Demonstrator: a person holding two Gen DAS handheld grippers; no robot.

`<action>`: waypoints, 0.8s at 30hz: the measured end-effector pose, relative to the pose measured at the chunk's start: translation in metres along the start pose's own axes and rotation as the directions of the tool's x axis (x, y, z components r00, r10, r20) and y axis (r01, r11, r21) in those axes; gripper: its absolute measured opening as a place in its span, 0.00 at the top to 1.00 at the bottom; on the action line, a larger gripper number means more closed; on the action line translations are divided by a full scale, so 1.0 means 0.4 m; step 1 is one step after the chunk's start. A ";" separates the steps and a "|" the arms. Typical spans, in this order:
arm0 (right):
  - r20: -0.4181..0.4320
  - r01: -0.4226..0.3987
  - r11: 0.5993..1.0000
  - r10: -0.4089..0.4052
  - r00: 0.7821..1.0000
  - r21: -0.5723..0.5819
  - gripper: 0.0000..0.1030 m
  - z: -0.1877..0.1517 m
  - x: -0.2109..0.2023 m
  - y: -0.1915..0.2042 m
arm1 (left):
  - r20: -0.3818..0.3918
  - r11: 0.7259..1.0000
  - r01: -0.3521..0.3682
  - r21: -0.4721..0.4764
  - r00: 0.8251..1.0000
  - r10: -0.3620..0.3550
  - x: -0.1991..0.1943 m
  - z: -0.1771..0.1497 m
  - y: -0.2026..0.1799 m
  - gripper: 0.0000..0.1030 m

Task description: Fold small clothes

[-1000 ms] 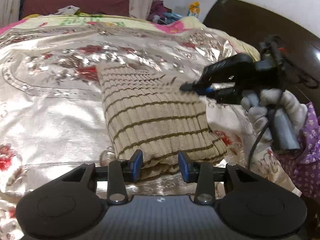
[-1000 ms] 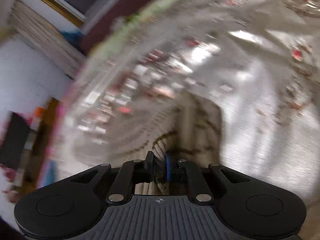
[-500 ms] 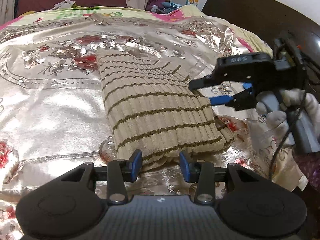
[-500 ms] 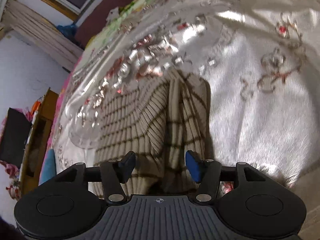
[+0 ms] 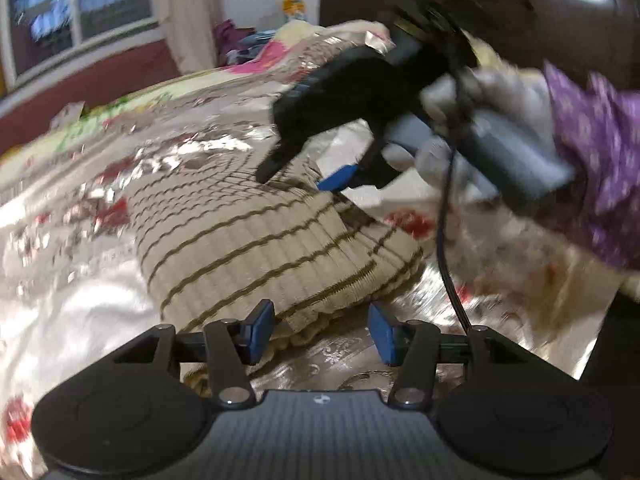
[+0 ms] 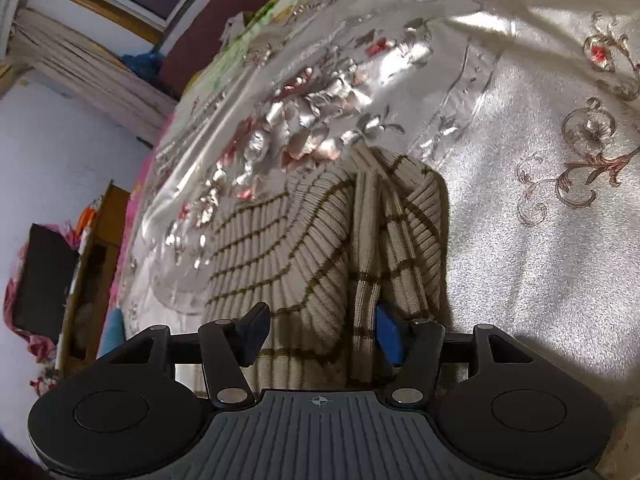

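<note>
Folding stage: judging by how it lies, the striped ribbed knit garment (image 5: 256,248) is already doubled into a compact packet on the shiny floral bedspread (image 5: 80,300), so most of the folding looks done.

Left claw: the left gripper (image 5: 321,334) has its jaws opening; the near hem of the knit lies between the blue pads (image 5: 260,330) and just ahead of them, but neither pad presses on it, so it is released.

Right claw: the right gripper (image 6: 322,334) stands spread and released over the garment (image 6: 320,240); knit folds lie between its two pads, touched lightly at most on the blue pad's side, not pinched.

Right claw seen from the left: the right gripper (image 5: 296,172) hovers at the far right corner of the packet, fingertips apart, held by a gloved hand (image 5: 452,120) with a purple patterned sleeve (image 5: 592,168).

Garment place: directly ahead of and under both claws, resting flat on the bedspread.

Untidy part: ahead of the right claw a tucked sleeve or side panel makes a raised ridge (image 6: 384,216) along the packet's right edge.

Left to do: probably smoothing that ridge or one more fold, then setting it aside; I cannot tell whether other clothes await.
</note>
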State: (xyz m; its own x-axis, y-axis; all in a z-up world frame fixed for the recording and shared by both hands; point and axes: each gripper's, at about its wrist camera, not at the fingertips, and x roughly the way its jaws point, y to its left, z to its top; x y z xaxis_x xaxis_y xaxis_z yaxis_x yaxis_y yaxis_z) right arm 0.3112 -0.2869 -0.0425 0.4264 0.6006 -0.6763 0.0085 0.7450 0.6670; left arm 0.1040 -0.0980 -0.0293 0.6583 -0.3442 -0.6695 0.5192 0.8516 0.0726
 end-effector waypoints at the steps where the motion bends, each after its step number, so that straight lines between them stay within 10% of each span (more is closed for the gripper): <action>1: 0.002 -0.009 1.000 0.009 1.000 0.002 0.44 0.002 0.001 -0.002 | 0.003 0.999 -0.015 0.030 1.000 0.015 0.008 -0.001 -0.012 0.46; 9: 0.009 -0.056 0.998 0.056 0.998 0.019 0.45 0.019 0.007 -0.025 | 0.051 0.978 -0.125 0.165 0.992 0.118 0.054 0.011 -0.071 0.45; 15: 0.014 -0.041 0.999 0.041 0.999 -0.004 0.71 0.028 0.007 -0.027 | 0.084 0.974 -0.121 0.191 0.991 0.107 0.042 0.023 -0.097 0.46; 24: 0.005 -0.054 0.998 0.054 0.999 0.015 0.75 0.038 0.019 -0.033 | 0.024 0.989 -0.079 0.125 0.997 0.077 0.068 0.050 -0.058 0.75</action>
State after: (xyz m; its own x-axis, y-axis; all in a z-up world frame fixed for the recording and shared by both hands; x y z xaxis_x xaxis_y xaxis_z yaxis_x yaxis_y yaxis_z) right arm 0.3282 -0.2965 -0.0516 0.4305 0.6384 -0.6380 -0.0011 0.7072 0.7070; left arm 0.1207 -0.1350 -0.0345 0.7092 -0.2875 -0.6438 0.5296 0.8199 0.2173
